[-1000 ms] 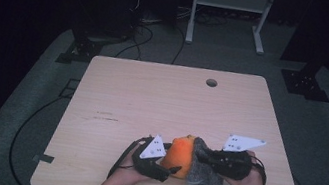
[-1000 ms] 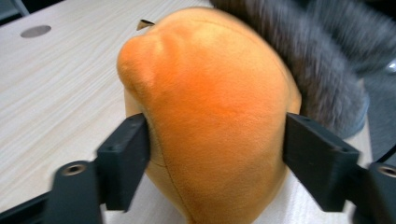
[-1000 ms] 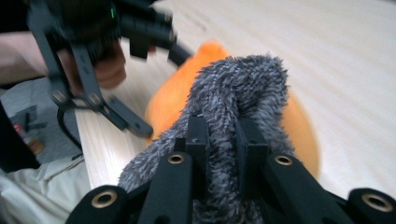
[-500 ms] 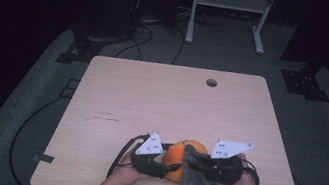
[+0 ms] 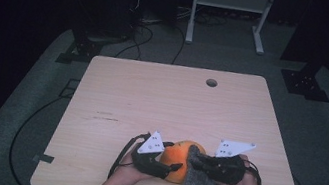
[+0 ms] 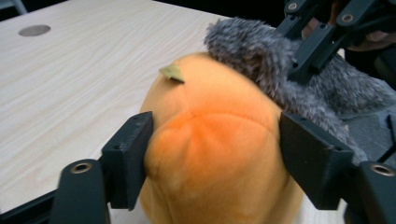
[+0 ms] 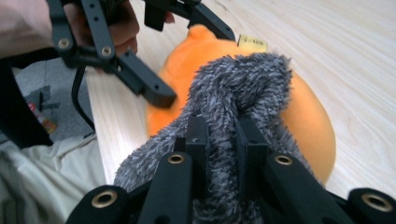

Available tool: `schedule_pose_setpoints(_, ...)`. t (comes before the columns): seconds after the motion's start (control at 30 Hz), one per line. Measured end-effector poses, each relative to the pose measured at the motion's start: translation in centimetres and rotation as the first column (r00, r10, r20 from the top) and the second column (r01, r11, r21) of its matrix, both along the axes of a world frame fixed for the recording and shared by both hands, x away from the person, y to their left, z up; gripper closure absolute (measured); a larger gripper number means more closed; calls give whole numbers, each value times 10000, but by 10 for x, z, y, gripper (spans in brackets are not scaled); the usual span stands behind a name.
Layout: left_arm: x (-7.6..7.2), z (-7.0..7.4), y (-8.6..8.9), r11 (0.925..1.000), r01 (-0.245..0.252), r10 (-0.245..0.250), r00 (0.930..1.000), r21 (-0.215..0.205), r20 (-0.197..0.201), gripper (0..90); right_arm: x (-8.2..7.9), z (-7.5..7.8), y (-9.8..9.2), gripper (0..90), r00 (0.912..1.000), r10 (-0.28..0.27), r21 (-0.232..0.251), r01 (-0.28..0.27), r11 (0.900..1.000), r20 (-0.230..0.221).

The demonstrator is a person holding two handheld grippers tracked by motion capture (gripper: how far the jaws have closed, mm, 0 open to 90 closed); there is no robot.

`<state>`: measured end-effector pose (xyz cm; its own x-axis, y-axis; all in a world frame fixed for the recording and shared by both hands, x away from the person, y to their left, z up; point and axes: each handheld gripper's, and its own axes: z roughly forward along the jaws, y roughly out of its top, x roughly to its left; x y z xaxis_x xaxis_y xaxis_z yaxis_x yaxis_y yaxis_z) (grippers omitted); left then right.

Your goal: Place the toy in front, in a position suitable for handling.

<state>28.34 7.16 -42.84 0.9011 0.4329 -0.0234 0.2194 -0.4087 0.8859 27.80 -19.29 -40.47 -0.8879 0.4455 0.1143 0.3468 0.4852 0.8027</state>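
Orange plush [image 6: 215, 140] between left gripper [image 6: 215, 158] jaws (pads pressing sides, just reopened slightly); right gripper [image 7: 223, 140] clamps grey furry cloth [image 7: 243, 84].

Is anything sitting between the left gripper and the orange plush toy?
Nothing visible does. The left gripper straddles the orange plush toy, a jaw against each side. The grey fuzzy cloth drapes over the toy's far side, pinched by the right gripper, clear of those jaws.

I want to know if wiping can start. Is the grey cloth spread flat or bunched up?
Bunched up: the right gripper pinches a fold of the grey cloth and drapes it against the orange plush ball.
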Motion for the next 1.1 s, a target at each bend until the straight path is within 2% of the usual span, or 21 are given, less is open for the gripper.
schedule_pose_setpoints(0.1, 2, -1, 4, 10000, -21, 20, 9999, -34, -161, 306, 3, -3, -9, 776, 9999, -88, -418, 83, 9991, -128)
schedule_pose_setpoints(0.17, 2, -1, 5, 10000, 27, -28, 9998, -58, -210, 310, 6, -6, -16, 773, 9983, -152, 139, 160, 9998, -566)
schedule_pose_setpoints(0.2, 2, -1, 4, 10000, 70, -70, 9999, -27, -140, 311, 7, -5, -19, 772, 9973, -121, 582, 164, 9982, -729)
schedule_pose_setpoints(0.27, -1, 1, 1, 9995, 315, -316, 9995, 76, 55, 304, 6, -1, -17, 772, 9980, -10, 926, 68, 9957, -625)
schedule_pose_setpoints(0.33, -1, 1, 1, 9995, 309, -310, 9995, 111, 80, 299, 7, 2, -14, 772, 9989, 1, 818, 37, 9966, -458)
schedule_pose_setpoints(0.43, 2, 3, 4, 10000, 21, -21, 10000, 82, 18, 296, 10, -4, -16, 774, 9981, -66, 698, 109, 9975, -614)
schedule_pose_setpoints(0.47, 4, 4, 4, 9999, -138, 137, 9997, -41, -203, 284, 10, -6, -16, 774, 9973, -110, 713, 161, 9973, -720)
schedule_pose_setpoints(0.5, 6, 6, 2, 9994, -232, 217, 9980, -238, -600, 255, 10, -7, -16, 774, 9971, -152, 723, 206, 9972, -741)
schedule_pose_setpoints(0.53, 6, 7, 1, 9993, -202, 180, 9973, -315, -711, 228, 8, -7, -13, 773, 9973, -184, 630, 228, 9978, -705)
schedule_pose_setpoints(0.6, 3, 7, -2, 9998, -172, 173, 9994, 30, -311, 251, 5, -7, -10, 773, 9985, -74, 436, 98, 9990, -549)
schedule_pose_setpoints(0.63, 3, 5, -1, 9999, -158, 158, 9995, 14, -282, 280, 5, -7, -10, 774, 9986, -77, 397, 97, 9992, -522)
schedule_pose_setpoints(0.73, 5, 2, 5, 9995, -281, 276, 9985, -112, -473, 312, 9, -9, -16, 774, 9977, -94, 380, 120, 9992, -665)
schedule_pose_setpoints(0.8, 6, 1, 8, 9996, -216, 204, 9981, -199, -574, 317, 12, -14, -22, 774, 9966, -324, 59, 330, 9994, -754)
schedule_pose_setpoints(0.83, 6, 0, 9, 9997, -151, 139, 9982, -211, -579, 319, 14, -18, -27, 773, 9936, -412, 246, 440, 9987, -1056)
schedule_pose_setpoints(0.9, 5, 0, 8, 9998, -48, 38, 9987, -201, -518, 322, 15, -18, -32, 772, 9908, -353, 694, 447, 9966, -1309)
schedule_pose_setpoints(1.03, 3, 0, 6, 9997, 228, -230, 9995, -82, -220, 322, 16, -8, -30, 772, 9944, -259, 1367, 399, 9898, -1026)
schedule_pose_setpoints(1.1, 2, -1, 7, 9997, 261, -262, 9995, -41, -195, 321, 15, -8, -26, 772, 9957, -247, 1154, 350, 9927, -890)
